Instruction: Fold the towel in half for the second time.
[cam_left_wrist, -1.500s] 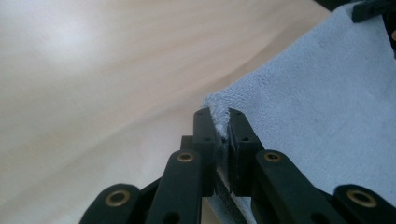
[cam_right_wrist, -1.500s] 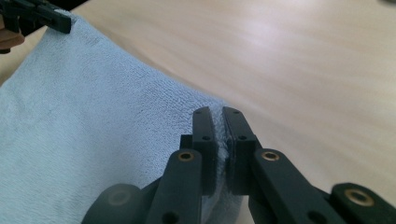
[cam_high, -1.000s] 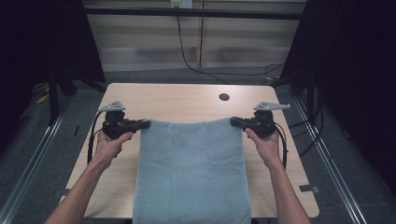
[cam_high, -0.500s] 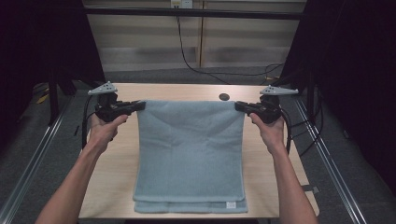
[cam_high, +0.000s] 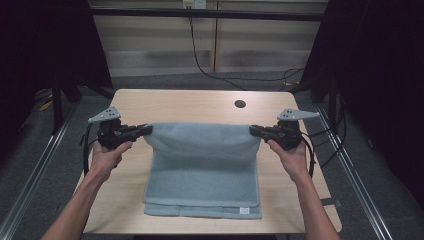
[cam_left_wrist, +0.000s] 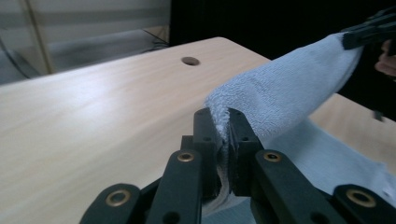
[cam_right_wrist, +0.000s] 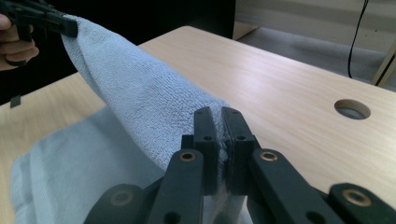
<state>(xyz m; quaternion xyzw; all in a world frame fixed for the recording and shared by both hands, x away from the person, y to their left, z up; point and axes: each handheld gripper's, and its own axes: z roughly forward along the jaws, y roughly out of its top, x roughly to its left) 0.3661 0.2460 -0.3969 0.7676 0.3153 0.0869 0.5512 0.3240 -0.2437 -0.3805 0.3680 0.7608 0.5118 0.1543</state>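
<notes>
Towel (cam_high: 202, 170), pale blue terry, lies across the middle of the wooden surface (cam_high: 190, 106). Its far edge is lifted and stretched level between the two grippers; the rest hangs down from that edge onto a lower layer lying flat on the surface. Near edge of the flat part reaches close to the person's side of the surface; a small white label (cam_high: 243, 210) sits at its near right corner.

Left gripper (cam_high: 144, 130): held in the left hand (cam_high: 107, 155), over the left part of the surface, fingers pointing inward toward the towel. Left gripper view: fingers (cam_left_wrist: 205, 135) pinched tight on the towel's corner, cloth bunched between the pads and spilling out below them.

Right gripper (cam_high: 253, 131): held in the right hand (cam_high: 289, 155), over the right part of the surface, fingers pointing inward. Right gripper view: fingers (cam_right_wrist: 205, 135) closed narrow on the opposite corner, only a thin fold of cloth between them.

Lifted edge sags slightly between the two grips. Both grippers sit at about the same height and distance from the person.

Round hole (cam_high: 240, 104) in the surface, beyond the towel toward the far right, well apart from the cloth. A black cable (cam_high: 200, 60) hangs down the wall behind the surface.
</notes>
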